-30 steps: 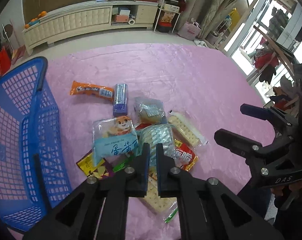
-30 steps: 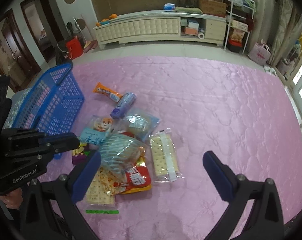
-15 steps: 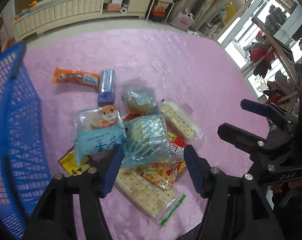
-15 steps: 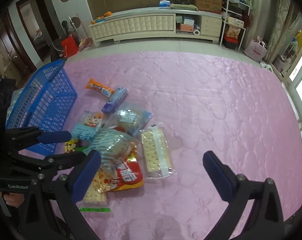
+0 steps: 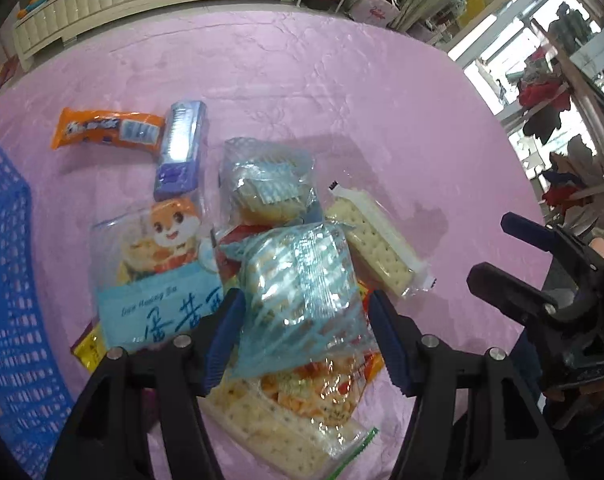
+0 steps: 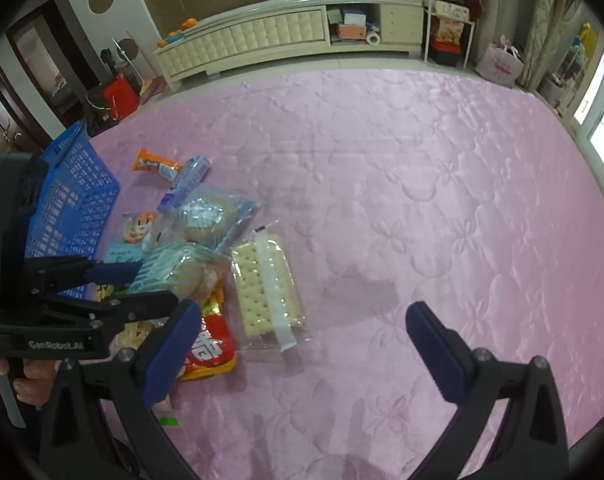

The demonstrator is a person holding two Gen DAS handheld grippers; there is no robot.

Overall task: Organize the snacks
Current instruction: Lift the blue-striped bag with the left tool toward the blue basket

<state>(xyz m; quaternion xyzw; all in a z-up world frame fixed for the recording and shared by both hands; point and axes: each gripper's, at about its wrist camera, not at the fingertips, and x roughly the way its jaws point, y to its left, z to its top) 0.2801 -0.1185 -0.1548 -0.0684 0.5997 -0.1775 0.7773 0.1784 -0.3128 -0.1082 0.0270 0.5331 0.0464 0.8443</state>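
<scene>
A heap of snack packets lies on the pink quilted cloth [image 6: 422,200]. On top is a clear blue-striped biscuit packet [image 5: 302,292]. My left gripper [image 5: 304,320] is open and points down at the heap. Its jaws stand on either side of this packet without pressing it. Around it lie a cartoon-animal packet [image 5: 158,272], a clear cake packet [image 5: 266,188], a cracker sleeve [image 5: 374,248], an orange bar [image 5: 106,132] and a purple bar [image 5: 182,148]. My right gripper [image 6: 302,332] is wide open above the near end of the cracker sleeve [image 6: 266,288], holding nothing.
A blue mesh basket [image 5: 6,280] stands left of the heap, also seen as the basket [image 6: 74,208] beyond the left gripper [image 6: 142,286]. A red-and-yellow packet [image 6: 210,348] and a zip bag of crackers [image 5: 286,436] lie underneath. A cream sideboard [image 6: 262,36] lines the far wall.
The left gripper went from shut to open and sank toward the heap, now straddling the striped packet. The right gripper dropped a little and stayed open.
</scene>
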